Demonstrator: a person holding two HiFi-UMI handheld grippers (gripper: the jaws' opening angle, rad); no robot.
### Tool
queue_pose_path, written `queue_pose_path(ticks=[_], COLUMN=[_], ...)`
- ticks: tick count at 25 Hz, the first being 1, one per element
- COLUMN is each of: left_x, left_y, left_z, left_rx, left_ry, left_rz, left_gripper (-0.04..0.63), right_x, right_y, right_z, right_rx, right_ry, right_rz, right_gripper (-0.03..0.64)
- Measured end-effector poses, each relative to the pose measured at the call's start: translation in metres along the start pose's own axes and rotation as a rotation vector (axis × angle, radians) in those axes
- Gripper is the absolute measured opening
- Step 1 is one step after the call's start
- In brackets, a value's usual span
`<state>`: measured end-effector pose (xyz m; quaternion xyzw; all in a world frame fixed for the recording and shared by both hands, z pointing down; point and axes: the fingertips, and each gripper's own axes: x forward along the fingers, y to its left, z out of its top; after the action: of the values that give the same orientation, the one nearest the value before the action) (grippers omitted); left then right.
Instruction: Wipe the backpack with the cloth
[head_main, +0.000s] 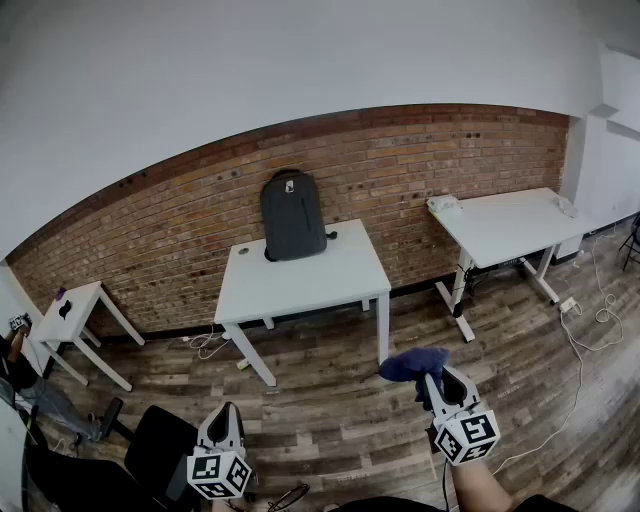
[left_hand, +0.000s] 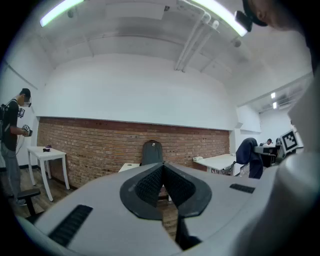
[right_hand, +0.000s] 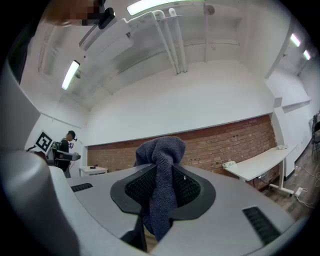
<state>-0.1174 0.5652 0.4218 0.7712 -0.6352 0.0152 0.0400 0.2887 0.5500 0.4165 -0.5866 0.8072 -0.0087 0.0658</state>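
Presently, dark grey fabric backpack (head_main: 293, 215): upright on white rectangular table (head_main: 300, 285), leaning against red brick wall (head_main: 150, 235); well apart from both grippers, nothing touching it. Blue-grey terry cloth (head_main: 413, 363): pinched in right gripper (right_hand: 161, 189), jaws clamped on it, folds bulging above them. Left gripper (left_hand: 162, 175): jaws together, nothing between. Status, as judged: cloth in hand; approach to the table and all wiping remain.

No text, brand or number can be read anywhere; the small pale badge (head_main: 290, 186) near the top of the backpack (head_main: 293, 220) is too tiny to make out.
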Motion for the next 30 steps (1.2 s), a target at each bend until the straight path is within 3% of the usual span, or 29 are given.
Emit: queue_pose_path(ticks=[5,13,20,30], left_x=[0.001,0.008,0.045,0.128], left_y=[-0.028,-0.015,0.021,0.066], left_z=[-0.006,-0.007,-0.01,-0.014], left_rx=[0.01,-0.004,-0.01,-0.035], left_ry=[-0.001,-0.016,-0.014,-0.011], left_rz=[-0.01,0.03,0.034,-0.011], left_gripper=[-0.006,-0.006,-0.006,-0.006], right_x=[-0.003,0.018,0.072,0.156], right_y=[-0.021,-0.021,0.006,0.013], right_z=[-0.006,-0.012,-0.011,-0.024], right_rx=[-0.009,-0.01,-0.035,-0.067], right_ry=[0.01,0.01,-0.012,0.019], right_rz=[0.014,0.044,0.081,0.057], right_gripper=[0.086,0.086,0.086,0.086])
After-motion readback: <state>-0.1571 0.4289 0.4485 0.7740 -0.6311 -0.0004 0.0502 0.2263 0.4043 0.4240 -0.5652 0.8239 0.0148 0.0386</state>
